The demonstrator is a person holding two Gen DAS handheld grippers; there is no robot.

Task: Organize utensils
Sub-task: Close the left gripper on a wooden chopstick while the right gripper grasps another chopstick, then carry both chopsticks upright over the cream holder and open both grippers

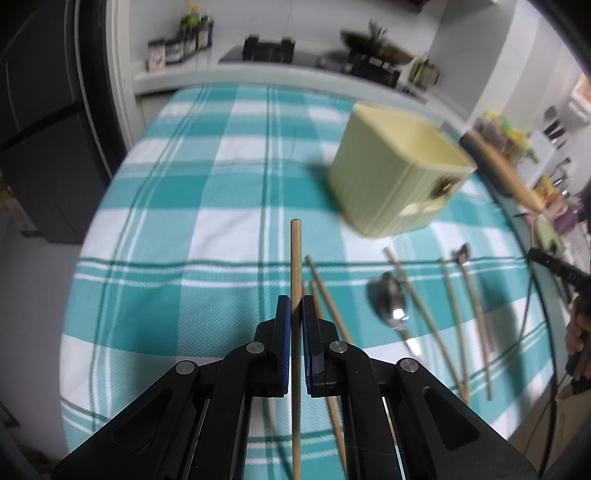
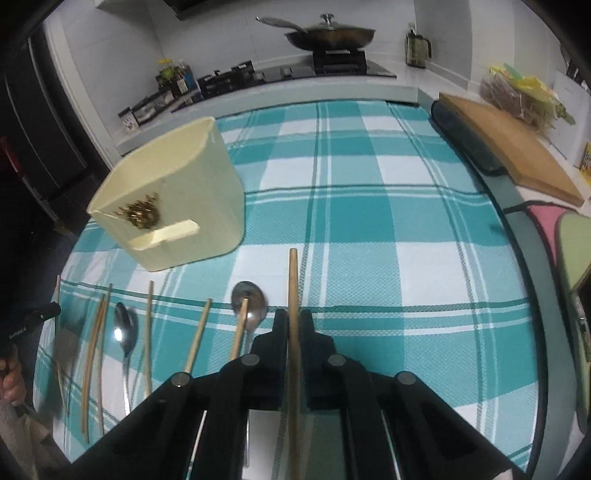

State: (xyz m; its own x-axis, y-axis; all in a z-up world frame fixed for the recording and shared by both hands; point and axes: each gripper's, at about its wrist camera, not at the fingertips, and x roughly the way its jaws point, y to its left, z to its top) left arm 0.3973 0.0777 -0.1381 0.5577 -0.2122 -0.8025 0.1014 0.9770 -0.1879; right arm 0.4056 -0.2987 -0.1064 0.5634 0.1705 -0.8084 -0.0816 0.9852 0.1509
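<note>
Left gripper (image 1: 294,308) clamped on a chopstick (image 1: 295,258), lower centre. Right gripper (image 2: 293,325) likewise clenched on another chopstick (image 2: 293,288). Cream holder (image 2: 173,199) upper left; spoons (image 2: 249,304) and loose chopsticks (image 2: 197,334) on checked cloth (image 2: 369,221).

Holder (image 2: 177,192): one. Spoons: two, left (image 2: 125,328) and right (image 2: 251,301). Grippers: two, left (image 1: 294,306) and right (image 2: 293,321). Chopstick in each: left (image 1: 295,258), right (image 2: 293,280). Loose chopsticks on cloth (image 2: 369,221): perhaps six, left ones blurred. Board (image 2: 509,147): one. Pan (image 2: 328,35): one.
</note>
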